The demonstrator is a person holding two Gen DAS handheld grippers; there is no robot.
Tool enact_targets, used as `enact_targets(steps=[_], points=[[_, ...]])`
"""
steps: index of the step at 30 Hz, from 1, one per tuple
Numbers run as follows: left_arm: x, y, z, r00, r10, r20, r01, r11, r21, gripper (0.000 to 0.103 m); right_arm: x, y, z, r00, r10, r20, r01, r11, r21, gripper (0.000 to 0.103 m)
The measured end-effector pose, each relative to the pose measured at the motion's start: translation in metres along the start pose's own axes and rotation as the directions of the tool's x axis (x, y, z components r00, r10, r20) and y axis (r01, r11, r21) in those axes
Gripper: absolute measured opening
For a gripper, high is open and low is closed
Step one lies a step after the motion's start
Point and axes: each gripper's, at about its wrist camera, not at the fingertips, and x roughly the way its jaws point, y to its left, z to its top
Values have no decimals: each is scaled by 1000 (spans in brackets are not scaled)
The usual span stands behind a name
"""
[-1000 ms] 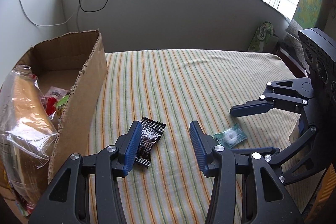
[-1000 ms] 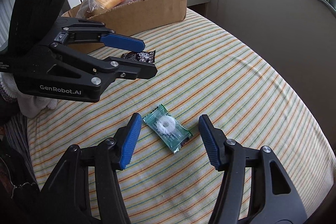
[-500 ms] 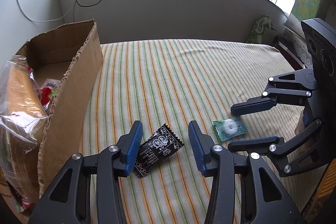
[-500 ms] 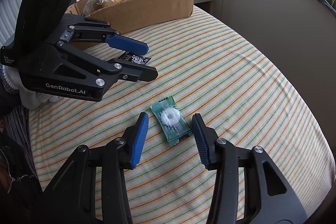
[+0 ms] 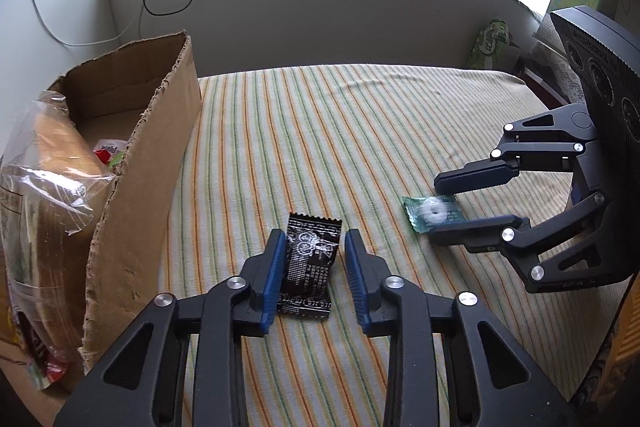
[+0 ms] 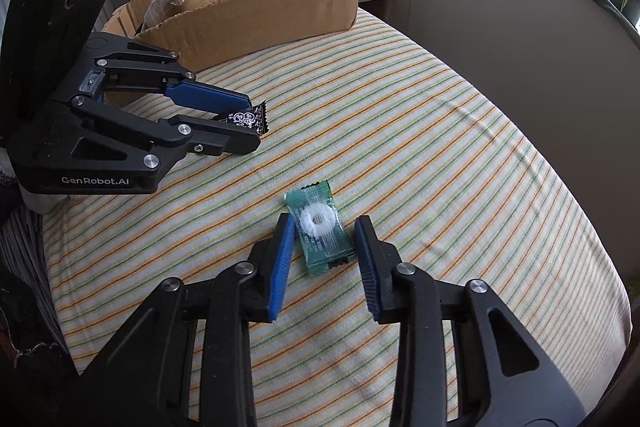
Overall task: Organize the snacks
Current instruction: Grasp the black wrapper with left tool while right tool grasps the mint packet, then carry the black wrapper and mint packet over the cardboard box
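Note:
A black snack packet (image 5: 308, 263) with white print lies on the striped bed cover (image 5: 320, 131). My left gripper (image 5: 315, 235) straddles it and its jaws are closing; the left pad is at the packet's edge and a thin strip of cloth shows by the right pad. A green packet (image 6: 320, 231) holding a white ring candy lies between the fingers of my right gripper (image 6: 325, 221). Those jaws are closing too, close along both its sides. The right wrist view shows the left gripper (image 6: 252, 123) around the black packet (image 6: 244, 117). The left wrist view shows the right gripper (image 5: 436, 209) over the green packet (image 5: 430, 213).
An open cardboard box (image 5: 140, 187) stands on the bed's left side, with a clear bag (image 5: 40, 179) of orange-brown snacks and other wrappers in it. A grey wall and a windowsill with plants and cables lie beyond the bed. Bare striped cover stretches between the packets and the wall.
Both grippers' jaws have narrowed around their packets. The black packet has turned from lying aslant beside the left finger to lying lengthwise between the fingers. The green packet has also turned.

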Motion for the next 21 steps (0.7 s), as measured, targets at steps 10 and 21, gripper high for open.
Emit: enact_targets(steps=[10,21], points=[[-11,1,0,999,12,40,-12,1000,9,25,-3,10,3,998,-70,4,70,997,15,25],[-46,6,5,991,-17,134,20,1000,-18,25,-40,19,14,991,-109,72,106,993,51,25]])
